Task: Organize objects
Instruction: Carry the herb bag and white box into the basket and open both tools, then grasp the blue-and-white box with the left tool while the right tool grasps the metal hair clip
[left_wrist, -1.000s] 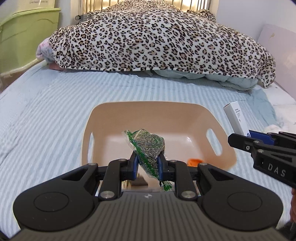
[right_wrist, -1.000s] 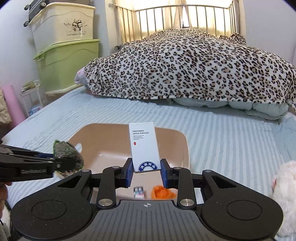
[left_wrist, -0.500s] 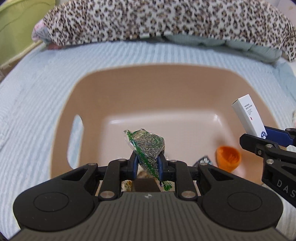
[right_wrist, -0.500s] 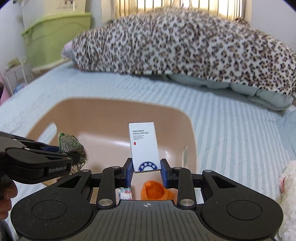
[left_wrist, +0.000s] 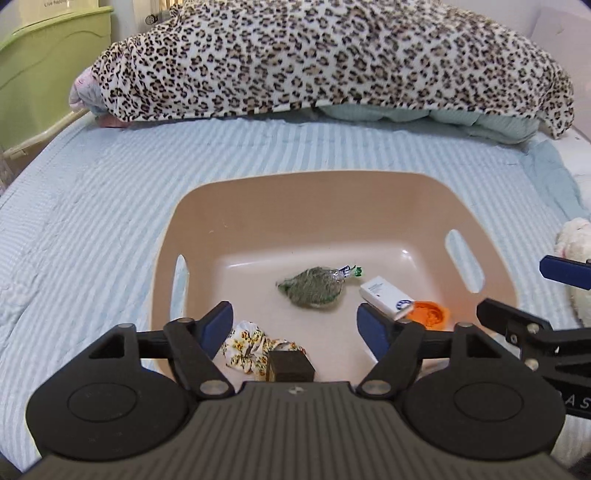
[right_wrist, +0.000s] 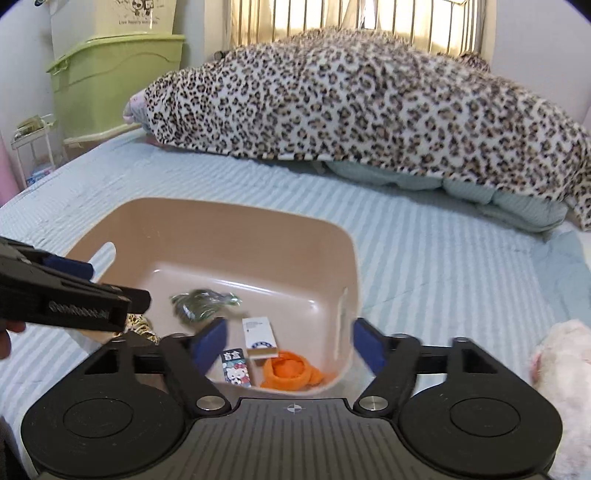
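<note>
A tan plastic basket (left_wrist: 325, 192) (right_wrist: 236, 225) sits on the striped bed. Inside lie a green packet of seeds (left_wrist: 314, 286) (right_wrist: 201, 301), a white hotel-supplies box (left_wrist: 386, 296) (right_wrist: 260, 334), an orange cloth (left_wrist: 430, 313) (right_wrist: 290, 371), a floral cloth (left_wrist: 253, 349), a small dark box (left_wrist: 290, 365) and a cartoon card (right_wrist: 236, 365). My left gripper (left_wrist: 297, 326) is open and empty above the basket's near edge. My right gripper (right_wrist: 290, 341) is open and empty above the basket's near right corner; it also shows in the left wrist view (left_wrist: 535, 299).
A leopard-print blanket (left_wrist: 325, 59) (right_wrist: 362, 99) covers the head of the bed. Green and white storage bins (right_wrist: 110, 70) stand at the left. A white plush toy (right_wrist: 565, 373) (left_wrist: 574, 243) lies right of the basket. Striped bedding (left_wrist: 92, 206) surrounds the basket.
Both grippers have opened. The seed packet and the white box have dropped from them and now lie on the basket floor. Both grippers have pulled back and up.
</note>
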